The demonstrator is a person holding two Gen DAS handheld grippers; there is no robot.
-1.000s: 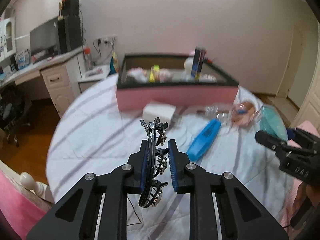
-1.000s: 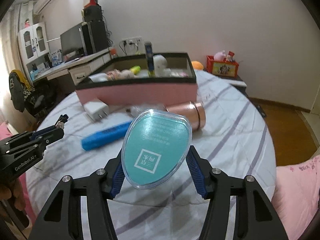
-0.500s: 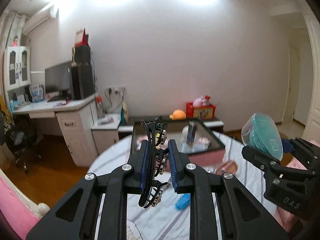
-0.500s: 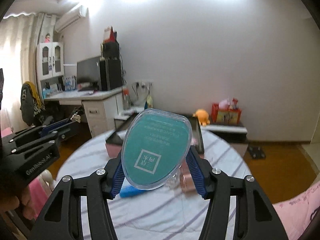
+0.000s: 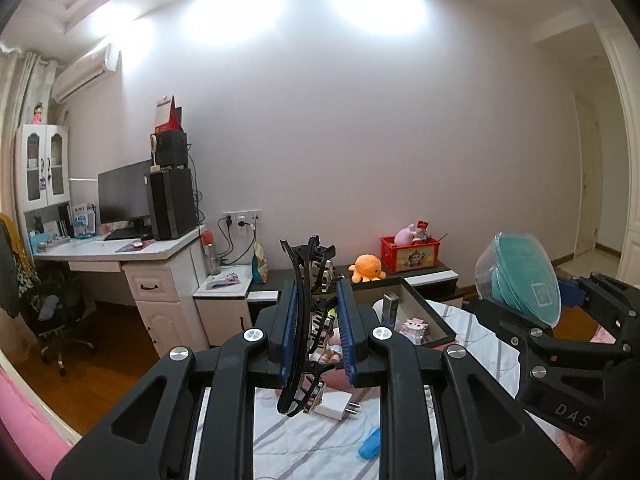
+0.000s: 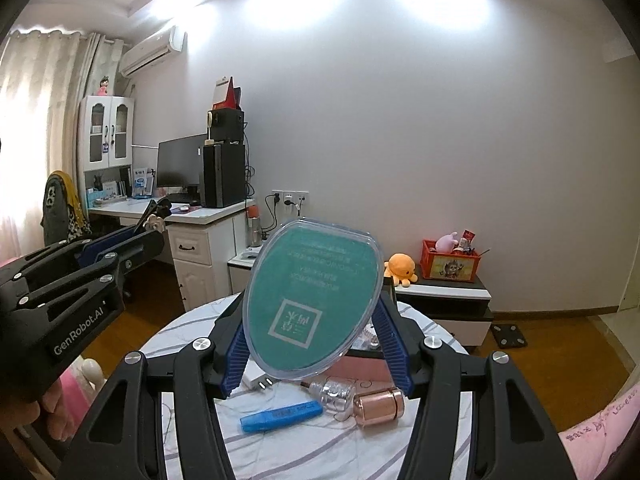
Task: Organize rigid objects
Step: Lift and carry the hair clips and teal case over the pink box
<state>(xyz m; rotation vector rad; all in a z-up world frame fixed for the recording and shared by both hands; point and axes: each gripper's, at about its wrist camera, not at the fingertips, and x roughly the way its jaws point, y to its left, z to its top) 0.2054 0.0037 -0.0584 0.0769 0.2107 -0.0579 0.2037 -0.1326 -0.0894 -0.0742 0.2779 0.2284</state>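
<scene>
Reading "GenRobot.AI" in white along its black side, the left gripper (image 6: 154,222) sits at nine o'clock in the right wrist view, while the right gripper (image 5: 536,304) shows "DAS" on its body at three o'clock in the left wrist view. The right gripper's blue pads are clamped on the two edges of a clear oval case with a teal insert (image 6: 312,304), whose white square logo and lines of small print are upside down and too small to make out. The case stands up on edge, its long axis running from six towards twelve o'clock and leaning slightly right, and it hides much of the pink-sided storage box (image 6: 362,368) behind it. The left gripper's jaws are pressed together on a black hair claw clip (image 5: 310,324) (curved spine to the left, metal-trimmed teeth to the right), held upright with its long axis from six to twelve o'clock. On the striped bedsheet (image 6: 320,452) below lie a white plug adapter (image 5: 336,406), a blue bar-shaped case (image 6: 280,416) pointing towards two o'clock, and a rose-gold bottle with a clear cap (image 6: 360,398) on its side. An orange octopus plush (image 6: 400,266) and a red toy crate (image 6: 450,266) sit on the low cabinet by the wall.
</scene>
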